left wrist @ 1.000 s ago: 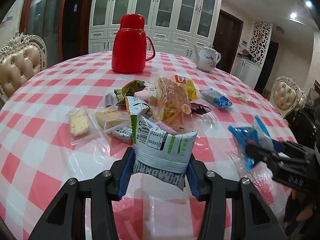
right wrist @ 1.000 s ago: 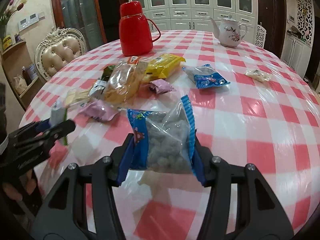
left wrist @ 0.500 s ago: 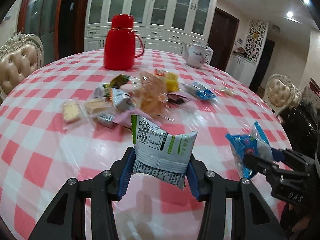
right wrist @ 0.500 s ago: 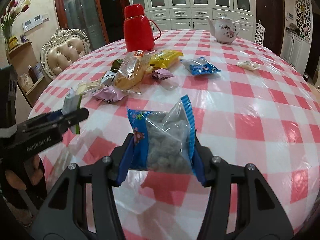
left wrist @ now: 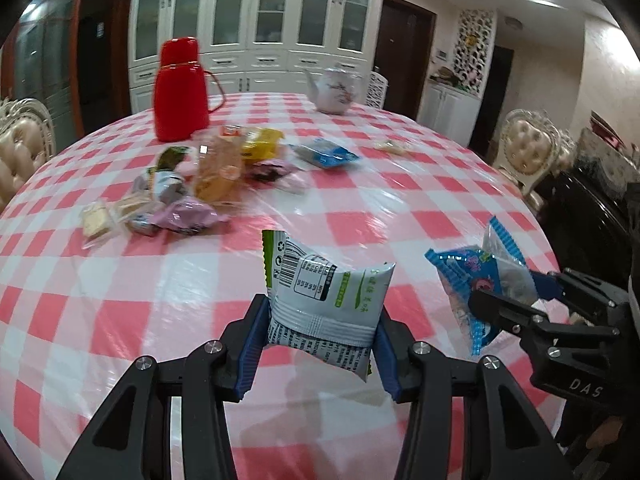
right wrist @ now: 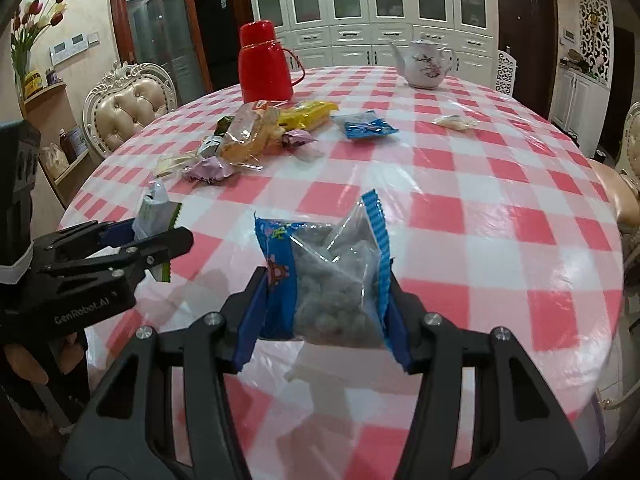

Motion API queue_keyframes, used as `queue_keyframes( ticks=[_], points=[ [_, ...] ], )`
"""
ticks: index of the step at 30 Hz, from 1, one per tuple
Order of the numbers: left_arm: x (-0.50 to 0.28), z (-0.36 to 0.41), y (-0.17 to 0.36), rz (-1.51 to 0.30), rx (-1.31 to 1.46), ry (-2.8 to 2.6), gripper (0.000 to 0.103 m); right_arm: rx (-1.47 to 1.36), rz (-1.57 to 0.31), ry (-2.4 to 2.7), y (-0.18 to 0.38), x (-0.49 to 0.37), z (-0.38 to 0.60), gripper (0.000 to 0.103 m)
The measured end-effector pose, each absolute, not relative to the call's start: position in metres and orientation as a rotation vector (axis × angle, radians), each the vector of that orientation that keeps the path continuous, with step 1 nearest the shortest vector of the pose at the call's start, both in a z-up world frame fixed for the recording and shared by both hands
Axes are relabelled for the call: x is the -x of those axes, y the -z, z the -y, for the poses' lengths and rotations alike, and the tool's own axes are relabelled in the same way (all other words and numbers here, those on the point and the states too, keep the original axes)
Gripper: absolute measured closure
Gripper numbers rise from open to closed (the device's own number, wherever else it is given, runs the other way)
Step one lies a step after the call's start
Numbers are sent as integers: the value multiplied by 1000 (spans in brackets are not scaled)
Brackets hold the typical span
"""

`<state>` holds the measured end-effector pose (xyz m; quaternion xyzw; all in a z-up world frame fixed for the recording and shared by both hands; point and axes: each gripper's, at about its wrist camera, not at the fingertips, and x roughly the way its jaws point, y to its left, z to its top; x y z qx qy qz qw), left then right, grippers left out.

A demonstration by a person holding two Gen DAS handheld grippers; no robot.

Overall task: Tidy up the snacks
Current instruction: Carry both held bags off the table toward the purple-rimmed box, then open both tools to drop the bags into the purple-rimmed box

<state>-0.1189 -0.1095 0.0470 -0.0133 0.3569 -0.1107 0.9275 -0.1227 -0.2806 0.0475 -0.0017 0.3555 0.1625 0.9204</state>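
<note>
My left gripper [left wrist: 320, 340] is shut on a white and green snack packet [left wrist: 326, 296], held above the near part of the checked table. It shows at the left of the right wrist view [right wrist: 154, 240]. My right gripper [right wrist: 324, 312] is shut on a blue and clear bag of dark snacks [right wrist: 328, 280], seen at the right of the left wrist view [left wrist: 480, 280]. A pile of snacks [left wrist: 200, 184] lies far ahead; it also shows in the right wrist view [right wrist: 248, 136].
A red thermos [left wrist: 180, 92] and a white teapot [left wrist: 334, 92] stand at the table's far side. A blue packet [left wrist: 326, 154] and a small pale packet [left wrist: 392, 145] lie apart from the pile. Padded chairs [left wrist: 524, 152] stand around the table.
Both grippers have pulled back toward the table's near edge with their packets. The snack pile now looks farther away.
</note>
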Motion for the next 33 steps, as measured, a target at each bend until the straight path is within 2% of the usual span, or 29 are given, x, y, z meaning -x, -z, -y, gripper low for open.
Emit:
queue_keyframes(
  ticks=[17, 27, 33],
  points=[
    [140, 204, -44, -776, -115, 391, 54, -18, -708, -250, -50, 185, 366, 45],
    [181, 332, -46, -807, -274, 749, 54, -60, -706, 79, -62, 203, 478, 45],
    [200, 380, -28, -852, -323, 903, 53, 43, -868, 193, -38, 202, 531, 43]
  ],
)
